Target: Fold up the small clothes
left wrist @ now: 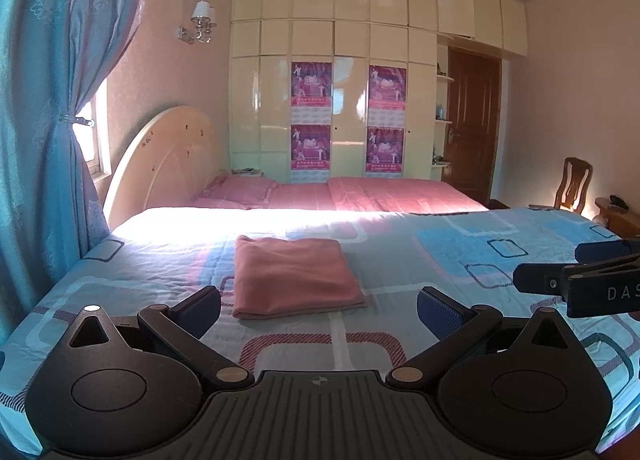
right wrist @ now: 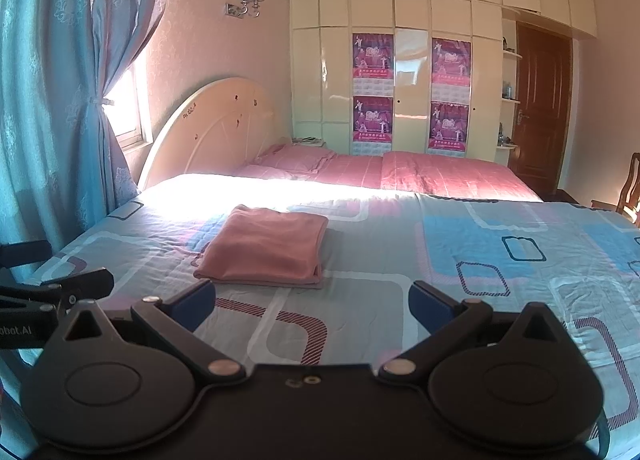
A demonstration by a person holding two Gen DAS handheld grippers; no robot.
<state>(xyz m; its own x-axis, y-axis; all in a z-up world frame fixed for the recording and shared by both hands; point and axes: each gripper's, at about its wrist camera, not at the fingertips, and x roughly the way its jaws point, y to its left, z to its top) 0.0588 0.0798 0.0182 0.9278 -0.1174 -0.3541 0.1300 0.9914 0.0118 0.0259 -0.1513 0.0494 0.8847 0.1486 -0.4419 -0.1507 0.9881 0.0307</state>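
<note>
A pink garment [left wrist: 294, 276] lies folded into a flat rectangle on the blue patterned bedspread [left wrist: 440, 260]. It also shows in the right wrist view [right wrist: 266, 246]. My left gripper [left wrist: 318, 310] is open and empty, held just in front of the garment's near edge. My right gripper [right wrist: 312, 308] is open and empty, a little back from the garment and to its right. The right gripper's fingers [left wrist: 576, 276] show at the right edge of the left wrist view. The left gripper's fingers [right wrist: 60, 288] show at the left edge of the right wrist view.
A second bed with pink bedding [left wrist: 360, 192] and a cream headboard [left wrist: 168, 156] stands behind. Blue curtains [left wrist: 40, 120] hang at the left. A cream wardrobe [left wrist: 348, 72], a brown door [left wrist: 472, 124] and a wooden chair [left wrist: 574, 184] are at the back.
</note>
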